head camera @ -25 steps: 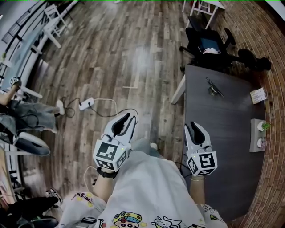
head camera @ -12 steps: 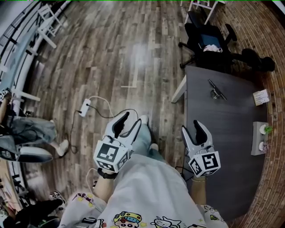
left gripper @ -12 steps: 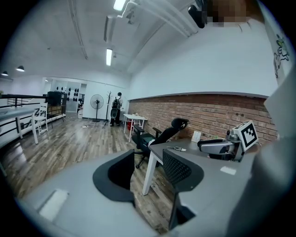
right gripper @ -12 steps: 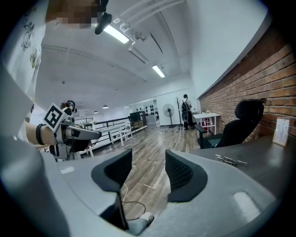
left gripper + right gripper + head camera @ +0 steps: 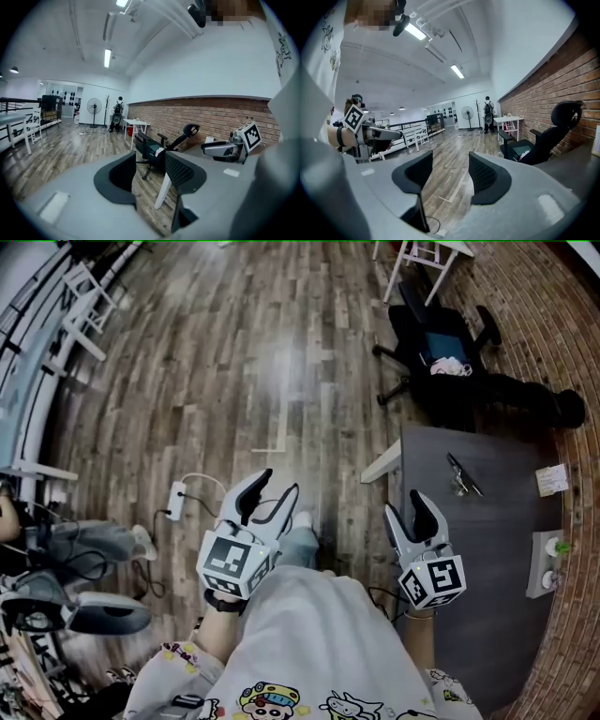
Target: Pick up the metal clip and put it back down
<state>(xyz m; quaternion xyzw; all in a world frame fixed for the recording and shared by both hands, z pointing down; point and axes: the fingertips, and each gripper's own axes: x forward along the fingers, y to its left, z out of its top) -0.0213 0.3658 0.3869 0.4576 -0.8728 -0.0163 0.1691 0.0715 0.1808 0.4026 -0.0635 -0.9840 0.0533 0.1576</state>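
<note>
1. The person's pale printed shirt point(image 5: 309, 643) fills the bottom of the head view.
2. The left gripper point(image 5: 278, 486) is held over the wooden floor. Its jaws have just been opening and stand well apart, with nothing between them; only floor and a distant chair show through the gap.
3. The right gripper point(image 5: 407, 505) is at the near left edge of the dark table point(image 5: 478, 577). Its jaws have likewise just been opening and stand wide apart, gripping nothing.
4. A white power strip point(image 5: 176, 500) lies on the floor to the left of the left gripper.
5. The metal clip point(image 5: 459, 476) lies flat on the table, ahead and to the right of the right gripper and clear of both grippers. In the head view its long axis runs diagonally from upper left to lower right. Which end is the mouth is too small to tell.
6. At the table's right edge sits a white tray point(image 5: 536, 559). It holds a small green plant point(image 5: 561, 547) and a pale round item that cannot be identified.
7. A small card point(image 5: 548, 480) lies near that edge, farther along than the tray.
8. Beyond the table stands a black office chair point(image 5: 431, 334).
</note>
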